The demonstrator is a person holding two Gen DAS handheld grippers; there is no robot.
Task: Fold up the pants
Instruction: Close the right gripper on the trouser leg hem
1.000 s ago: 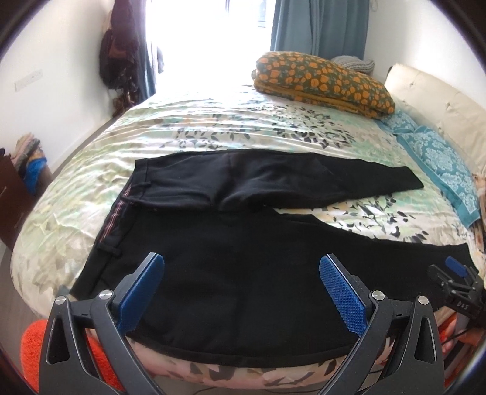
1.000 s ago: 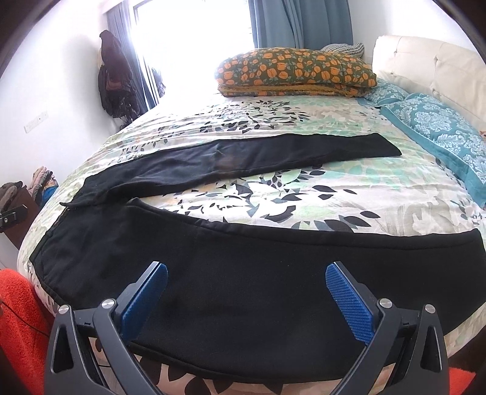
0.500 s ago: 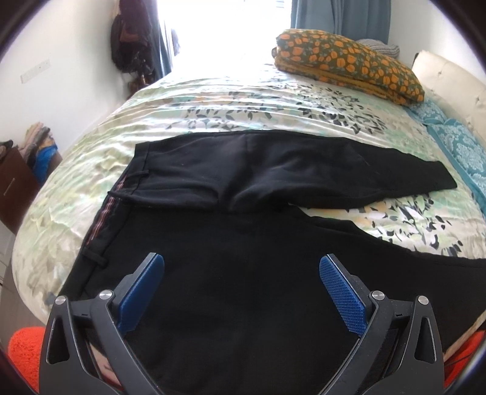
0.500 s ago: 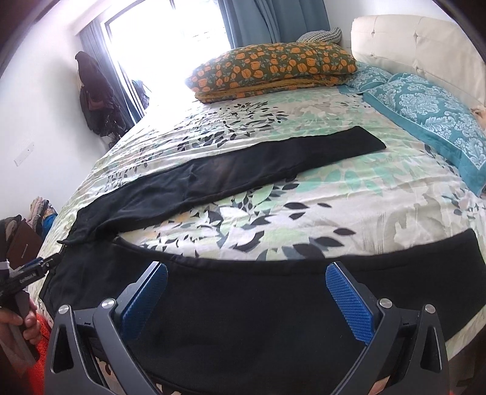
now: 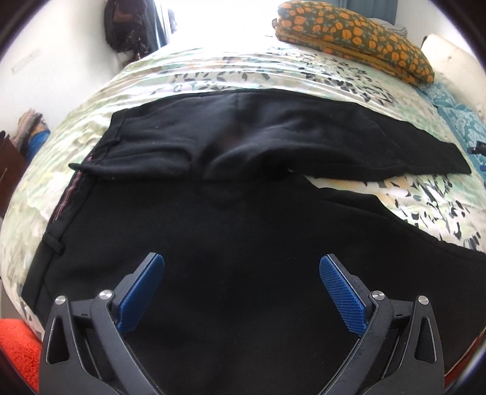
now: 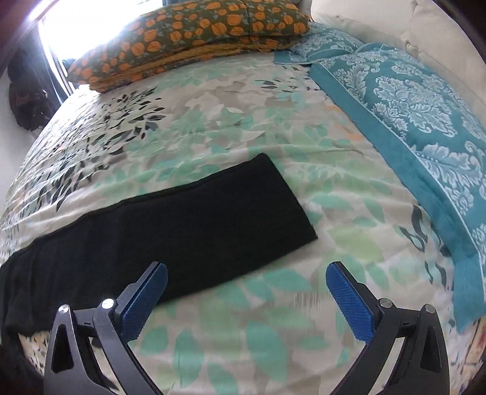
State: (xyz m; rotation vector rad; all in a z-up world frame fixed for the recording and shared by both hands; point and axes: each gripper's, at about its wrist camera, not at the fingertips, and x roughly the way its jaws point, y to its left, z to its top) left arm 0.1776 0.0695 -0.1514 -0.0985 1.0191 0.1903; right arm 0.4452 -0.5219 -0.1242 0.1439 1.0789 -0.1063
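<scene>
Black pants (image 5: 237,212) lie spread flat on a floral bedspread (image 5: 212,73), waistband at the left and two legs running right. My left gripper (image 5: 241,288) hovers open over the near hip and thigh area, with nothing between its blue pads. In the right wrist view, the far leg (image 6: 188,224) ends in a hem near the middle of the bed. My right gripper (image 6: 246,299) is open just in front of that leg, its left pad over the cloth edge and its right pad over bare bedspread.
An orange-spotted folded quilt (image 6: 188,36) lies at the far side of the bed. A teal patterned pillow (image 6: 419,121) and a cream headboard (image 6: 395,33) are on the right. Dark clothes (image 5: 124,24) hang on the far left wall. Something orange (image 5: 15,346) sits below the bed's near corner.
Both grippers have moved forward over the bed. The left one came closer over the near hip of the pants. The right one swung right and forward to the far leg's hem.
</scene>
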